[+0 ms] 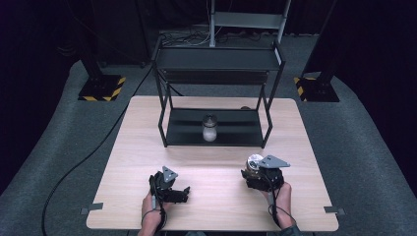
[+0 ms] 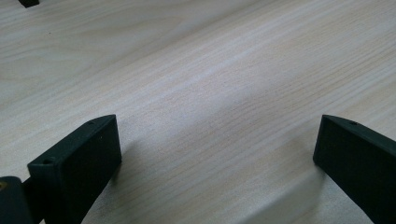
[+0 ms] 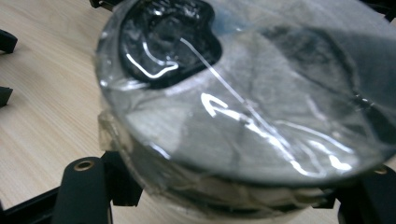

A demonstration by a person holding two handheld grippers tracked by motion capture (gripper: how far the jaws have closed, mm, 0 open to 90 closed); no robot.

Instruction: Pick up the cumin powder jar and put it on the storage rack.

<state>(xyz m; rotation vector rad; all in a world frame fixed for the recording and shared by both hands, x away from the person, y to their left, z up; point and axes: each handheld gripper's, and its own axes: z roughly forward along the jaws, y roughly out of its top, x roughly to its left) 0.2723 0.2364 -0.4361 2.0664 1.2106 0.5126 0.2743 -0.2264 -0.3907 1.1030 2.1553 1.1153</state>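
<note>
A jar is held in the right gripper at the near right of the table, the jaws closed on its sides just below the lid, so that the camera on that gripper looks straight across the lid's top. Such a grip on the body rather than the cap seems chosen to keep the jar upright while it is carried. The lid is round, flat and silvery, and it is covered with a clear, wrinkled film that catches the light in bright streaks; the body beneath looks pale, though its contents cannot be made out. A second jar, of clear glass with a whitish filling and a dark cap, stands upright on the lower shelf of a rack at the far middle of the table, which suggests that the held jar is meant to be set on the rack as well. The rack is of thin black metal bars with two dark flat shelves, its front open toward the person, so that a jar can be slid in from the near side. The left gripper is kept low at the near left, its blocky matt black jaws spread wide over bare, pale wood grain, nothing between them; it appears to be parked out of the way.
</note>
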